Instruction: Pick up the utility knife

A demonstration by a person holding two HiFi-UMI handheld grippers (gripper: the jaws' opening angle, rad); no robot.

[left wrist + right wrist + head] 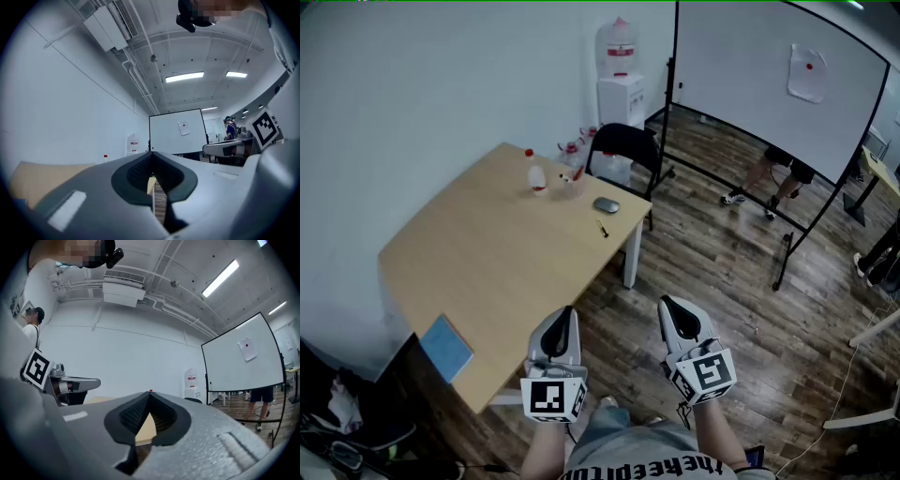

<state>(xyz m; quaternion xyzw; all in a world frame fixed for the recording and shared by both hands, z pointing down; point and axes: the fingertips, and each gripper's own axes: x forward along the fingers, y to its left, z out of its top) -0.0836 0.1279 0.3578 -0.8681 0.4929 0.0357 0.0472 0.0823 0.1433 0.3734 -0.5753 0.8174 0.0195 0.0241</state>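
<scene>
Head view, looking steeply down: a pale wooden table (487, 253) fills the left, set against a white wall. A blue pad (446, 347) lies at the table's near left edge. Towards the far corner stands a red-capped bottle (535, 174), and just right of it a clear cup (571, 181). Right of those lies a grey oval thing (606, 205). Near it, by the table's right edge, is the knife (602, 228), slim and dark, lying flat with nothing touching it. It is too small to make out further.

Low in the middle, the left gripper (568, 313) is held by the table's near edge. The right gripper (667, 303) is beside it over the dark wood floor (722, 281). Both are well apart from the knife.

A black chair (623, 148) stands at the table's far corner, with a water cooler (621, 80) behind it. A whiteboard (769, 84) on a stand takes up the upper right, and a person's legs (769, 183) show beneath it.

Left gripper view: the jaws are closed together, tips meeting, with nothing gripped. The table edge and floor show through the gap below the tips.

Right gripper view: these jaws are also closed tip to tip and hold nothing.
</scene>
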